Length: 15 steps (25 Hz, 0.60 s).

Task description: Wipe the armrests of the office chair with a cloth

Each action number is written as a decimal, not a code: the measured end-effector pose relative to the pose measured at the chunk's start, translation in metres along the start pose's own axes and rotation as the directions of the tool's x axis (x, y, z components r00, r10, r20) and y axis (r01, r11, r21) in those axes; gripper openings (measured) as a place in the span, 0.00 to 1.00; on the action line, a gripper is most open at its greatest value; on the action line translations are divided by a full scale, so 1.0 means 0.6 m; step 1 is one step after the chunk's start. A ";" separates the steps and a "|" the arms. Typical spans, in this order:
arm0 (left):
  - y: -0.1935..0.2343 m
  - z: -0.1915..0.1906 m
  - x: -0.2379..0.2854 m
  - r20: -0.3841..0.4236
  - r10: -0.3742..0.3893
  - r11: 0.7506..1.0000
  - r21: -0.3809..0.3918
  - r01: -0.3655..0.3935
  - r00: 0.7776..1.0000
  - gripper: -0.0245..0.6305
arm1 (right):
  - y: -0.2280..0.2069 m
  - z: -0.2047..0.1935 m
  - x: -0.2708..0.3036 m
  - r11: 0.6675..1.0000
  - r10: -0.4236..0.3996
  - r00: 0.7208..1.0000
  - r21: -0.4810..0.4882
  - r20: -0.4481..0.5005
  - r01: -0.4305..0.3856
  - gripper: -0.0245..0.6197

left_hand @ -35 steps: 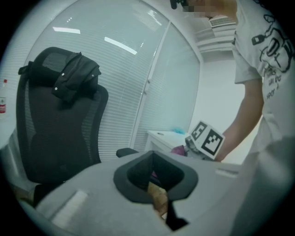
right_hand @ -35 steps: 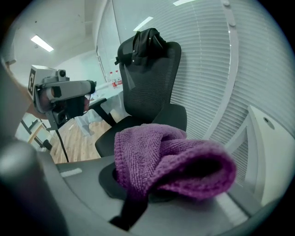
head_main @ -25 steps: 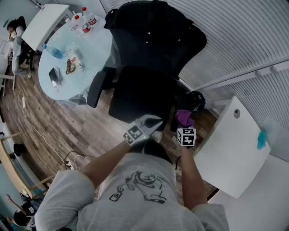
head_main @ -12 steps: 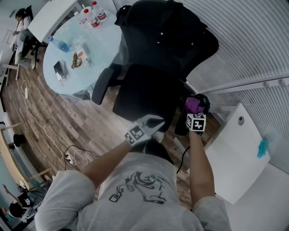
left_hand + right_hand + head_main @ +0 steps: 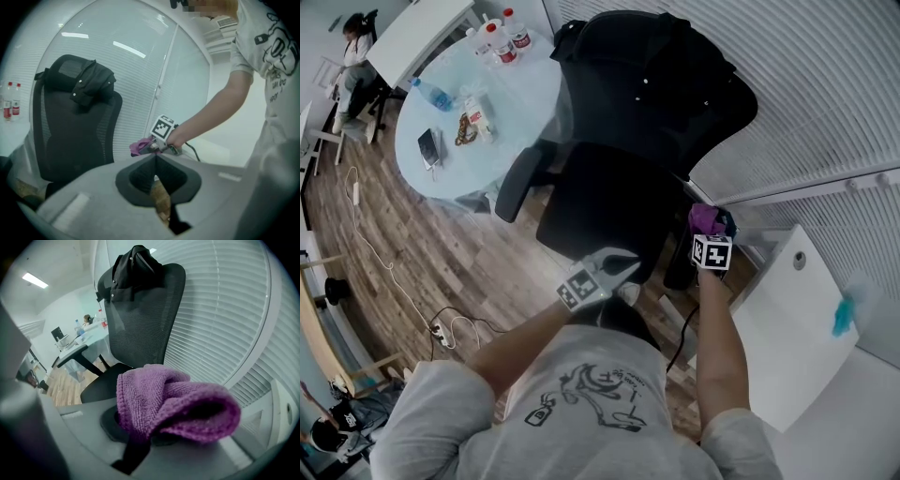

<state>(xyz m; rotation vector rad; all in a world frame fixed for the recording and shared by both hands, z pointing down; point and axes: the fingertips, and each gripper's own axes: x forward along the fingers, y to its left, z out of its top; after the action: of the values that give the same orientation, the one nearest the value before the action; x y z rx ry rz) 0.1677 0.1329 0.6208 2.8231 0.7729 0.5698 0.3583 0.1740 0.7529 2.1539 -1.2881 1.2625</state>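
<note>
Grips a purple cloth (image 5: 173,408) in the right gripper (image 5: 138,441), jaws closed on a pinched fold of it. Bulges ahead of that claw as a thick, doubled-over wad: nubby terry weave, a rolled edge on its left side, a dark hollow under the top fold. Fills most of the lower part of the right gripper view.

From the head view, sits right at the tip of the right gripper (image 5: 708,232) as a small purple bunch (image 5: 704,217), above the near armrest (image 5: 679,267) of the black office chair (image 5: 600,202). Cannot tell whether cloth and armrest touch.

Ahead of and left of the right claw: mesh backrest (image 5: 140,319), upright, with a dark jacket (image 5: 133,268) draped over its top. Further left, well apart from the cloth, the far armrest (image 5: 75,355), a black pad on a slanted post.

Holds the left gripper (image 5: 623,262) low, just before the seat's front edge, left of the right claw and apart from it. Jaw tips together (image 5: 155,159), nothing pinched between them. Looks across at the right gripper (image 5: 157,143) and the cloth (image 5: 139,146), with the chair (image 5: 70,136) to their left.

Beyond the left claw, past the far armrest (image 5: 517,183): a round table (image 5: 520,103) carrying bottles (image 5: 502,39). Right of the right claw: a white desk (image 5: 778,328), with blinds (image 5: 825,94) behind the chair.
</note>
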 end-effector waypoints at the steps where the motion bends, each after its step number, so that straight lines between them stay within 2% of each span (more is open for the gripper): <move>1: -0.001 0.001 -0.001 0.002 0.000 1.000 0.002 0.000 1.000 0.04 | 0.006 -0.006 -0.005 1.000 -0.005 1.000 -0.007 0.001 0.005 0.08; 15: -0.031 0.014 0.019 0.013 -0.046 0.999 0.021 0.046 0.999 0.04 | 0.122 -0.157 -0.112 0.997 -0.027 0.997 -0.074 0.066 0.031 0.08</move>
<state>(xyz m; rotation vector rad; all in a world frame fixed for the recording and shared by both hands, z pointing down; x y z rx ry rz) 0.1719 0.1545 0.6121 2.8166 0.8430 0.5382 0.2354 0.2322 0.7385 2.1695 -1.3037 1.1229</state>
